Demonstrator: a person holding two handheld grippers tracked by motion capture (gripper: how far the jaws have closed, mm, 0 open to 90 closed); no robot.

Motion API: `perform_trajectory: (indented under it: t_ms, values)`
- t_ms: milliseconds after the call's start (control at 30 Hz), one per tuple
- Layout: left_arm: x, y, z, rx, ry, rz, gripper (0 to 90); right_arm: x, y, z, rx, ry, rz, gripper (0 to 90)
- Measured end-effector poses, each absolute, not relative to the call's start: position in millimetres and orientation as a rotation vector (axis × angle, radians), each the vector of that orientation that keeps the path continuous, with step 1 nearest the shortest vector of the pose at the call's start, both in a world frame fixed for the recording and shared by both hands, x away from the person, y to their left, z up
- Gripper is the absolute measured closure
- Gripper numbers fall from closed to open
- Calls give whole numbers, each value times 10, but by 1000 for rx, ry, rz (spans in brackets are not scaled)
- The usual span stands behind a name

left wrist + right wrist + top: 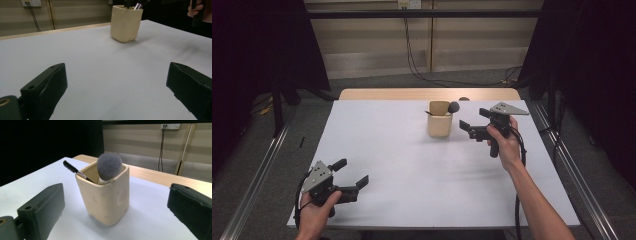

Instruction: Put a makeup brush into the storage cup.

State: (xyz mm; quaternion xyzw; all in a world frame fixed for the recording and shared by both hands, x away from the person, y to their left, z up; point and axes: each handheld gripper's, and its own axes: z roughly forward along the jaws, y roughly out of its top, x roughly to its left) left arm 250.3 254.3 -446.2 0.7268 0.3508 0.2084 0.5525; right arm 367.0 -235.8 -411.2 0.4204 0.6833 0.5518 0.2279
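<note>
A cream cup [106, 195] stands toward the far side of the white table [412, 170], holding a grey powder brush [108, 166] and a thin black spoolie [72, 168]. The right tongs [472, 124] hover just beside it, wide open, empty; the left tongs [349, 172] wait near the front edge, likewise agape.

This is looking like a lab or recording room rather than a home. A plain white table [412, 170] is standing alone on grey carpet, with dark curtains [257, 45] hanging at the left and right. Metal rails [259, 165] are running along the floor on both sides. Black cables [412, 60] are trailing down the far beige wall from a socket [408, 4] and lying across the floor.
</note>
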Motion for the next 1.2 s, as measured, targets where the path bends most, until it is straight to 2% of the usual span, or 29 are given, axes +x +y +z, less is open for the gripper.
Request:
perform_trajectory:
  t_ms: [1200]
  values:
    - [2464,2585,-4438,1691,841,499,28,2887,-2745,-4332,1232,1805,1422,14]
